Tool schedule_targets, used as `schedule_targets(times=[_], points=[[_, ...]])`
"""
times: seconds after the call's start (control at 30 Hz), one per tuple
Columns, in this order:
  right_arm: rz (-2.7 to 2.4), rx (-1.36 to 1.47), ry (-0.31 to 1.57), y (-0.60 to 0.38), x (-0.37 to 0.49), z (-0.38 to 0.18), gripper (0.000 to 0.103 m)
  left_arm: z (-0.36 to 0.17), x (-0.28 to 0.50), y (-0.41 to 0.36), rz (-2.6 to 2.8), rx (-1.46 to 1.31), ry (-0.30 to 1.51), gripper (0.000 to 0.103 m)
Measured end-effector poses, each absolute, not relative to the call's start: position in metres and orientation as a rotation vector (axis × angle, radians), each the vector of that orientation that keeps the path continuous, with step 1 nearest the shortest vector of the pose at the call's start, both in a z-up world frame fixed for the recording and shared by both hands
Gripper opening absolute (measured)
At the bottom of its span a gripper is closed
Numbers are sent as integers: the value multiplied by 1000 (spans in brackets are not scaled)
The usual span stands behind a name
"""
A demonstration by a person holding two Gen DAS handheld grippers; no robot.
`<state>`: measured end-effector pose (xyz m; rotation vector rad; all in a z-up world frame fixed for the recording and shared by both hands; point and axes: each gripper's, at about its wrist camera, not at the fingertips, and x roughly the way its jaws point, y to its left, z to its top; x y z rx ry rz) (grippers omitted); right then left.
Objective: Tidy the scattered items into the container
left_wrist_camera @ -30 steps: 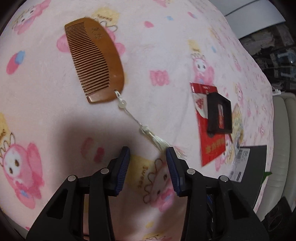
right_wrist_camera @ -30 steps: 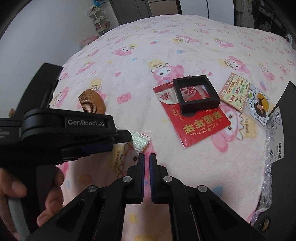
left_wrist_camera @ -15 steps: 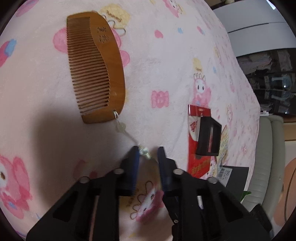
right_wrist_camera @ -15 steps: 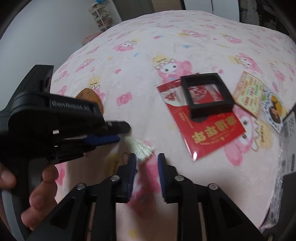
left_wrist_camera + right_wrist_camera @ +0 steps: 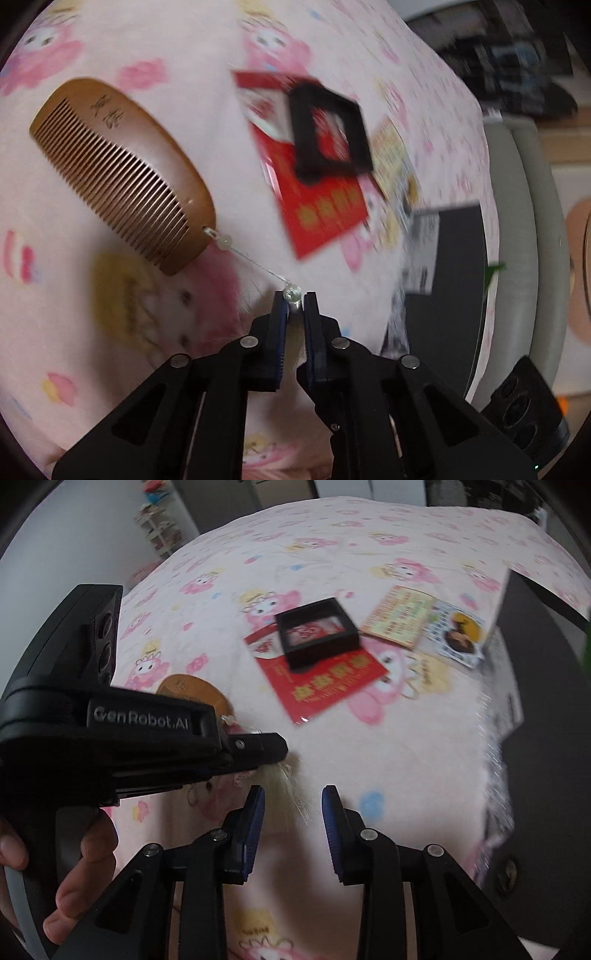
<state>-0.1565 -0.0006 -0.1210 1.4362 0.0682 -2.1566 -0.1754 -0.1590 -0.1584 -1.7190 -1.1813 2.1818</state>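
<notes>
Pinching comb tassel, left hand-held gripper level, right hand-held gripper agape

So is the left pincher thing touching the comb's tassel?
Touching. In the left wrist view the left gripper has its jaws closed on the tassel just below its bead, and the cord runs back to the comb.

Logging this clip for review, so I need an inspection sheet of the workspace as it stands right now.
Surface: pink cartoon-print blanket.
Job's things: wooden comb; its tassel cord in the left gripper; black frame on red envelope; two cards; black container at blanket's edge.
Clutter: nothing seen.
Grippers: left gripper shut on the cord; right gripper open beside the tassel.
Cables: nothing seen.
Surroundings: shelf, blurred furniture.
</notes>
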Motion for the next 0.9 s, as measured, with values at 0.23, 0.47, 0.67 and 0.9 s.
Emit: schedule_targets(times=[0.23,0.47,0.67,0.9], points=[[-2108,1414,57,-12,-157,-117,28,-134,-138,-199,2417,-1628,-1263,41],[-2075,1428,121,-49,-176,-135,28,-143,-124,-250,2553,-1633,-1496,41],[-2079,1433,56,-54,-183,-134,28,-169,-128,-272,2477,-1657,-1636,23],[-2130,1409,-65,-30,-176,-120,28,-168,-142,-234,2363,-1681,-1448,12]])
